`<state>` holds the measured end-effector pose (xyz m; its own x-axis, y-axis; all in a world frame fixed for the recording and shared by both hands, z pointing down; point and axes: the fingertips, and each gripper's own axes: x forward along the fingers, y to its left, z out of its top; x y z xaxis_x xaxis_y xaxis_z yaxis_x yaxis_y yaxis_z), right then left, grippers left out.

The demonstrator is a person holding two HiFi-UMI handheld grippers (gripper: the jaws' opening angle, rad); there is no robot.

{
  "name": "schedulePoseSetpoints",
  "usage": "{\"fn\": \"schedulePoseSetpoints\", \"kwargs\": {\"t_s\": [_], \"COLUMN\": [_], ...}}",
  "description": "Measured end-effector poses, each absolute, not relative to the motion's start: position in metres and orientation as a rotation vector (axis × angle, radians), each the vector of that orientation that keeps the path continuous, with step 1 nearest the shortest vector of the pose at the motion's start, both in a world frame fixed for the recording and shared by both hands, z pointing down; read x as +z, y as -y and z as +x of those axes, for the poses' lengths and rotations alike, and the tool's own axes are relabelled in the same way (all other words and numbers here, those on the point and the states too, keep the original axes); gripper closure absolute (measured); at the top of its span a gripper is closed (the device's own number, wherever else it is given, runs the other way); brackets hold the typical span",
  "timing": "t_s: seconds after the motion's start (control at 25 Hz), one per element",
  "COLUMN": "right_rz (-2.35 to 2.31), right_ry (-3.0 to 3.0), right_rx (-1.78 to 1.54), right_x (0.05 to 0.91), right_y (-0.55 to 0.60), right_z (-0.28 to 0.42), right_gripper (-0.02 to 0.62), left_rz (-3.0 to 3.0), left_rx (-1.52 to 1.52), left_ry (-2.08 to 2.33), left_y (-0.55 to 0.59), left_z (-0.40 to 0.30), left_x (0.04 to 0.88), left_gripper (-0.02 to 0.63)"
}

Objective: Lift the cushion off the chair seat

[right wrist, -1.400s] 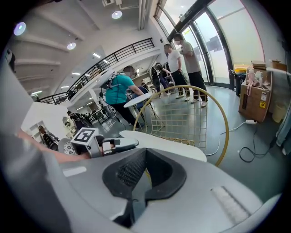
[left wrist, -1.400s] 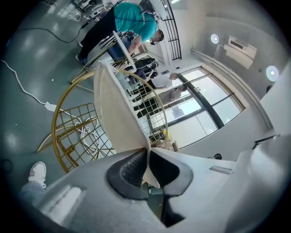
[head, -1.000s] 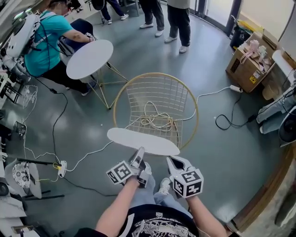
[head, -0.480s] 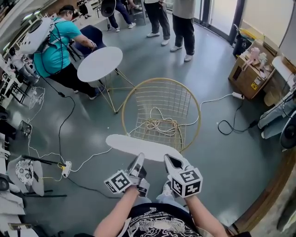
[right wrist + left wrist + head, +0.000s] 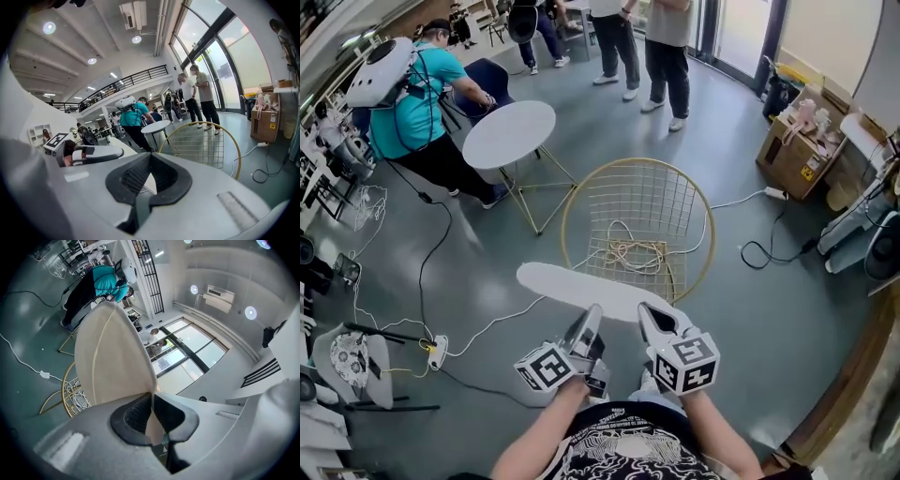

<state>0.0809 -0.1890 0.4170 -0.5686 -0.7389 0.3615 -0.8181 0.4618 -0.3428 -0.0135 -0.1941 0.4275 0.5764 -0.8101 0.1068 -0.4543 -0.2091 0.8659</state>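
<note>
Left gripper (image 5: 592, 312) and right gripper (image 5: 648, 312), side by side, each clenched on the near edge of the cushion (image 5: 581, 289). In the left gripper view the pale rim is pinched between the dark pads, and the cushion spreads away beyond them. In the right gripper view a pale wedge of it sits between the nearly closed jaws. Cushion: a white oval held in the air, clear of the seat, extending left and far from the grippers and overlapping the near rim of the gold wire chair (image 5: 647, 202). A coiled cable (image 5: 633, 251) lies on the wire seat. A round white table (image 5: 508, 134) stands far left.
</note>
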Motion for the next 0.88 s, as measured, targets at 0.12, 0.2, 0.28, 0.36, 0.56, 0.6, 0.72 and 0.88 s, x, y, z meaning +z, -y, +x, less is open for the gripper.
{"fn": "schedulePoseSetpoints", "kwargs": {"t_s": [0.12,0.2,0.28,0.36,0.56,0.6,0.72,0.88], "right_rz": [1.407,1.426,1.439,1.449,1.466,1.469,1.478,1.494], "right_ry": [2.532,2.521,2.509,2.496,2.466,2.460,2.448,2.439], "right_rx": [0.723,0.718,0.708,0.699,0.695,0.696,0.696,0.697], "right_x": [0.413,0.412,0.411,0.411,0.412,0.413,0.414,0.414], "right_y": [0.183,0.177,0.172,0.168,0.157,0.156,0.152,0.150], "right_z": [0.072,0.068,0.066,0.064,0.060,0.061,0.062,0.064], "right_gripper": [0.598,0.598,0.598,0.598,0.598,0.598,0.598,0.598], "left_rz": [1.855,1.857,1.857,1.850,1.842,1.840,1.839,1.844], "left_rx": [-0.466,-0.471,-0.476,-0.484,-0.484,-0.483,-0.486,-0.481], "left_ry": [1.015,0.999,0.982,0.968,0.947,0.938,0.914,0.893], "left_y": [0.193,0.189,0.184,0.181,0.176,0.175,0.173,0.171], "left_z": [-0.023,-0.026,-0.028,-0.030,-0.032,-0.030,-0.026,-0.022], "left_x": [0.427,0.427,0.427,0.428,0.431,0.432,0.433,0.432], "left_gripper": [0.582,0.581,0.581,0.581,0.581,0.581,0.581,0.581]}}
